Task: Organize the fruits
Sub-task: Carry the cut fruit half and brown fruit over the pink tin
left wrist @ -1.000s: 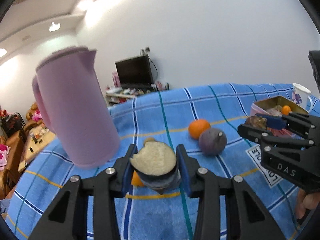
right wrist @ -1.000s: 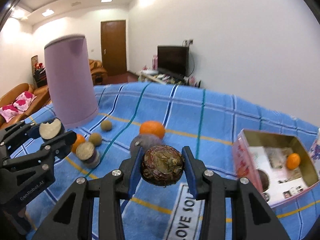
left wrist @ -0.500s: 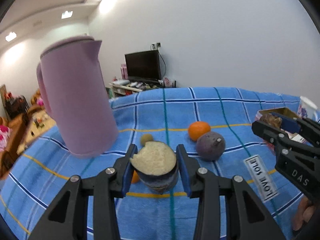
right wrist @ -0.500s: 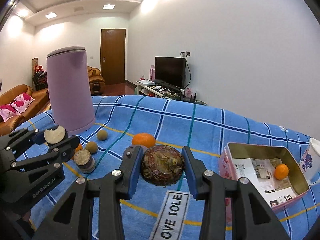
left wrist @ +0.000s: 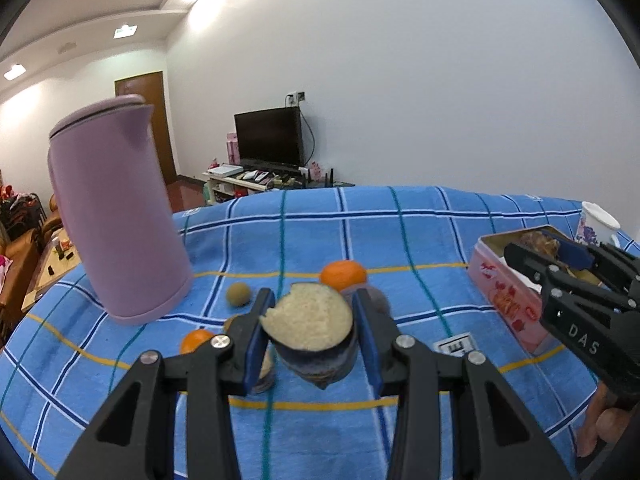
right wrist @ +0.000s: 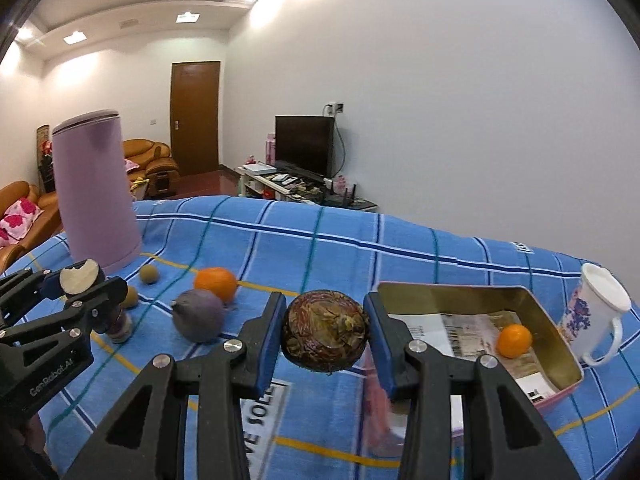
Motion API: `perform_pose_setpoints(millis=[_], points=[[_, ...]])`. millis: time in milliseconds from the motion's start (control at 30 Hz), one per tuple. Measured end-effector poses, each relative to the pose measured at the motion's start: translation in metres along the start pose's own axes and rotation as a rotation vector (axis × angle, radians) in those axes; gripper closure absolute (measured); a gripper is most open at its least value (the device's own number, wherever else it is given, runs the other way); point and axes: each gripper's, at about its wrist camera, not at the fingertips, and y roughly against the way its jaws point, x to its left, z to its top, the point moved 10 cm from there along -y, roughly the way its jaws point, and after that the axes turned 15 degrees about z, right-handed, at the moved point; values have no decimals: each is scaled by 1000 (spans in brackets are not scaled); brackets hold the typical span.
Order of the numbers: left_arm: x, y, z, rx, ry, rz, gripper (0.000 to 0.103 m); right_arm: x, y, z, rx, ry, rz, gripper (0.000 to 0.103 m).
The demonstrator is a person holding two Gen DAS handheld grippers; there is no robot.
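My left gripper (left wrist: 312, 332) is shut on a dark-skinned fruit half (left wrist: 310, 326) with a pale cut face, held above the blue checked cloth (left wrist: 400, 240). My right gripper (right wrist: 325, 332) is shut on a round brown mottled fruit (right wrist: 325, 330), just left of the pink tin box (right wrist: 556, 328). One small orange (right wrist: 514, 340) lies inside that tin. On the cloth lie an orange (right wrist: 216, 282), a purple round fruit (right wrist: 198, 316), small brown fruits (right wrist: 149, 273) and another cut half (right wrist: 119, 326). The left gripper (right wrist: 78, 280) shows at the right wrist view's left edge.
A tall pink jug (left wrist: 116, 216) stands at the cloth's left. A white flowered mug (right wrist: 596, 316) stands right of the tin. A printed label (right wrist: 264, 412) lies on the cloth under my right gripper. Beyond the table are a TV (right wrist: 304, 144), sofas and a door.
Both grippers have swung toward the right with their fruits still held, so the tin box has come closer to the middle of both views. The jug has slid leftward.
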Motion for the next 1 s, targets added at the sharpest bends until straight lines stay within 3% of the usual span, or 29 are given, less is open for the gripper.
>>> perform_pose_setpoints(millis=[1000], points=[[-155, 14, 24, -10, -79, -139, 61, -126, 38, -13, 5, -88, -172, 61]])
